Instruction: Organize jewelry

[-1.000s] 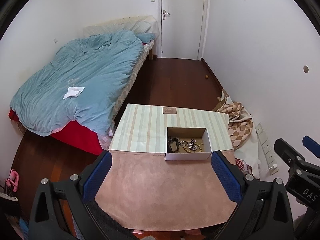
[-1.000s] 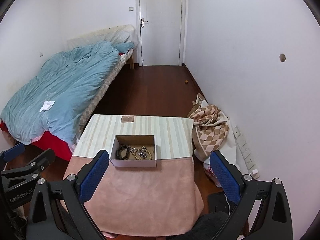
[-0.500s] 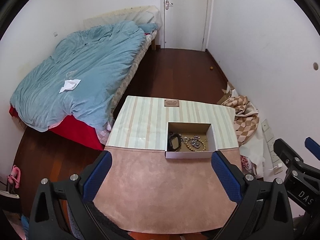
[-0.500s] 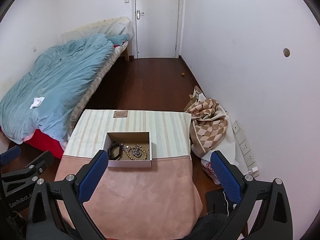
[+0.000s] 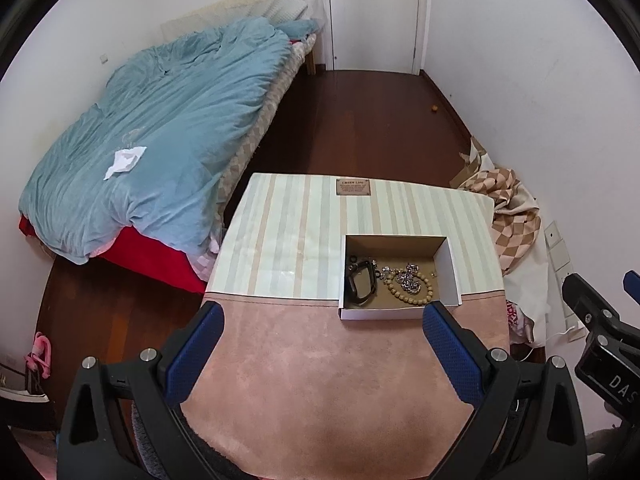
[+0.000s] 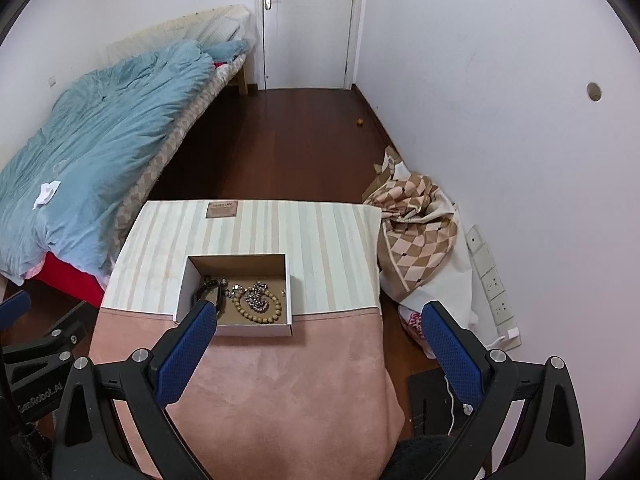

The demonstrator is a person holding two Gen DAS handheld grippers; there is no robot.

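An open white cardboard box stands on the table where the striped cloth meets the pink mat. Inside lie a black watch, a wooden bead bracelet and a silver chain. My left gripper is open and empty, above the pink mat, short of the box. My right gripper is open and empty, with its left finger in front of the box's near left corner. The right gripper body also shows at the left wrist view's right edge.
The table has a striped cloth at the far half and a pink mat near me. A bed with a blue duvet stands to the left. A checkered cloth heap lies on the floor at the right wall.
Both grippers have moved forward and tilted down toward the table, so the box looms larger. Both stay open and empty.
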